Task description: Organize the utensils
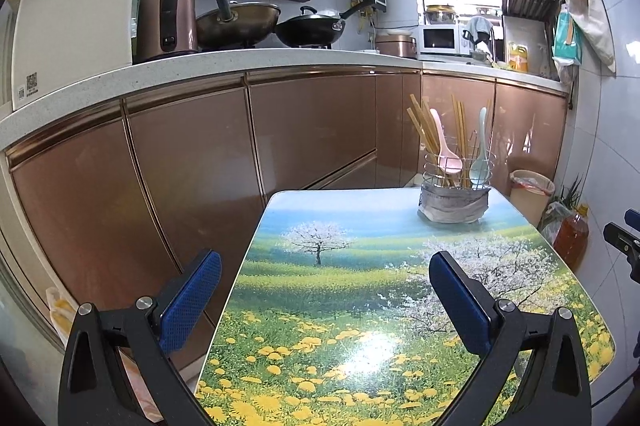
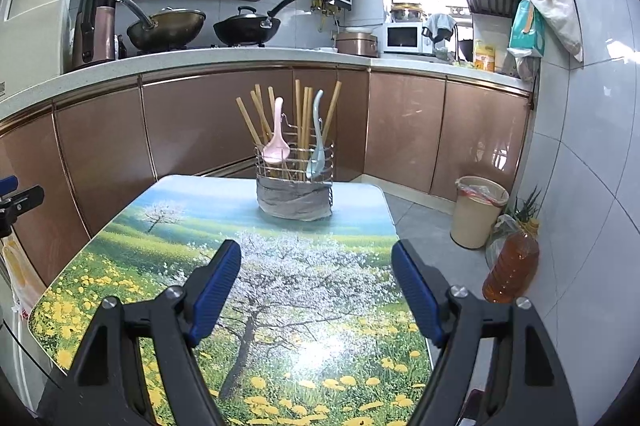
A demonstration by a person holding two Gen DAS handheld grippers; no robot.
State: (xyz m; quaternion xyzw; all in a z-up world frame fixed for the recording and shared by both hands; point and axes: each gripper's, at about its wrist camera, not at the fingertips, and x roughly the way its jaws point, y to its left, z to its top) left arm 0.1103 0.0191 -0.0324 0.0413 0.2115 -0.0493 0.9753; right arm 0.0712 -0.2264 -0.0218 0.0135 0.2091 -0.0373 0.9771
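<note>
While both the left gripper (image 1: 325, 280) and right gripper (image 2: 316, 268) hold their jaws spread and empty, the chopsticks (image 2: 302, 121) and spoons (image 2: 274, 139) stand ahead in the wire holder (image 2: 295, 161) across the surface (image 2: 168, 226), so little seems left.

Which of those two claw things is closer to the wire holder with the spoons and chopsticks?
Neither clearly. The right gripper faces the wire holder almost straight ahead across the table; the left gripper sees it ahead toward its right. Both hang back, open and empty.
</note>
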